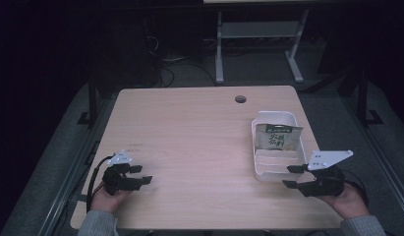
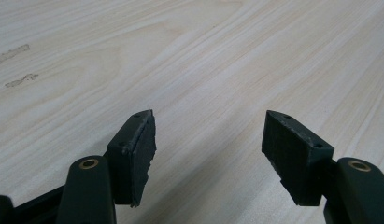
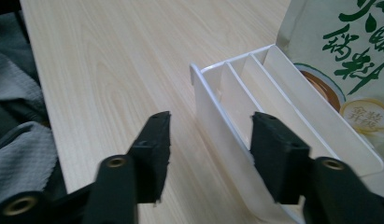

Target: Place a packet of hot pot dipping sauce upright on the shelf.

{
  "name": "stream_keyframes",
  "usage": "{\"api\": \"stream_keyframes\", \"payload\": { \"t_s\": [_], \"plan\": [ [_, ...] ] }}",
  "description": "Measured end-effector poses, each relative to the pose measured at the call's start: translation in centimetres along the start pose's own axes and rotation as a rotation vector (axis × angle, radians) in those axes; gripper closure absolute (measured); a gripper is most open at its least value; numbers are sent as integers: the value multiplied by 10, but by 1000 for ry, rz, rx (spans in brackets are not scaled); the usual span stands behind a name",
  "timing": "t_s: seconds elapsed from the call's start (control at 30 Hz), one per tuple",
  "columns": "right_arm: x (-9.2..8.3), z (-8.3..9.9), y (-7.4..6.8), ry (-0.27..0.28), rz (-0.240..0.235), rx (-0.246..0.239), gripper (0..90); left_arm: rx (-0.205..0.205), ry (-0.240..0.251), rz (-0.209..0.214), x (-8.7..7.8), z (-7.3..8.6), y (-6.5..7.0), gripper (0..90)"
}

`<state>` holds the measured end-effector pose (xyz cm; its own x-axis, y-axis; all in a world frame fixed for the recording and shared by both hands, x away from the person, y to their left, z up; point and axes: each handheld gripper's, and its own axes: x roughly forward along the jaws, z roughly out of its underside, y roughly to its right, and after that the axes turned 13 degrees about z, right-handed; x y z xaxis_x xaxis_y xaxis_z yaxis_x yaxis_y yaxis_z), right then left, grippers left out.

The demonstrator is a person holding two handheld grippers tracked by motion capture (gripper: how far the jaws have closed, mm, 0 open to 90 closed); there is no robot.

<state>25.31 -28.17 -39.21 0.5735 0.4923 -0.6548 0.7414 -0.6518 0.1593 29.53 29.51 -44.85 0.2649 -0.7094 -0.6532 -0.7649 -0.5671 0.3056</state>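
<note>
Nearest the person, at about seven o'clock on the desk (image 1: 189, 147), the left gripper (image 1: 143, 175) rests low over bare wood; in the left gripper view its fingers (image 2: 133, 156) stand wide apart with nothing between them. At about four o'clock the right gripper (image 1: 292, 176) hangs just off the near end of the white tray (image 1: 261, 169), its fingers (image 3: 154, 149) also apart and empty. In the right gripper view one finger sits over the desk and the other over the tray's near wall (image 3: 227, 140), so the gripper seems lined up to take that wall.

The snack packet (image 1: 277, 136), pale with green lettering, stands tilted in the tray's far compartment, at about two o'clock, leaning toward the far rim. The nearer slots, set apart by thin dividers, look bare.

The step in hand looks like gripping the tray's near edge, or reaching past it for the packet. To do it well, the right gripper should come down squarely so one finger slips inside the wall and one outside, then close gently; thin plastic may flex or slide. If the packet is the aim, approach from above its top edge, since it could tip.

The desk is light wood grain, with a round cable hole (image 1: 240, 99) near twelve o'clock. Beyond it the room is dark: grey carpet, cables and the white legs of another desk (image 1: 219, 54).
</note>
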Motion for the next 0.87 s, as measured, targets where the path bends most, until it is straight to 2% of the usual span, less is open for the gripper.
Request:
{"api": "stream_keyframes", "payload": {
  "t_s": [0.1,0.17,0.3,0.63,0.7,0.87],
  "plan": [
    [-2,2,-5,23,33,8,456,10,1,1,0,-1,2,339],
    [-5,3,-9,31,59,8,422,13,1,1,-1,0,3,339],
    [-12,6,-14,60,71,22,443,13,4,0,-3,0,3,339],
    [-18,21,-44,102,51,16,435,14,-4,5,1,0,5,336],
    [-16,25,-49,106,48,8,434,15,-4,6,1,0,5,335],
    [-2,31,-55,86,12,41,398,22,-6,8,1,-1,5,335]
  ]
}}
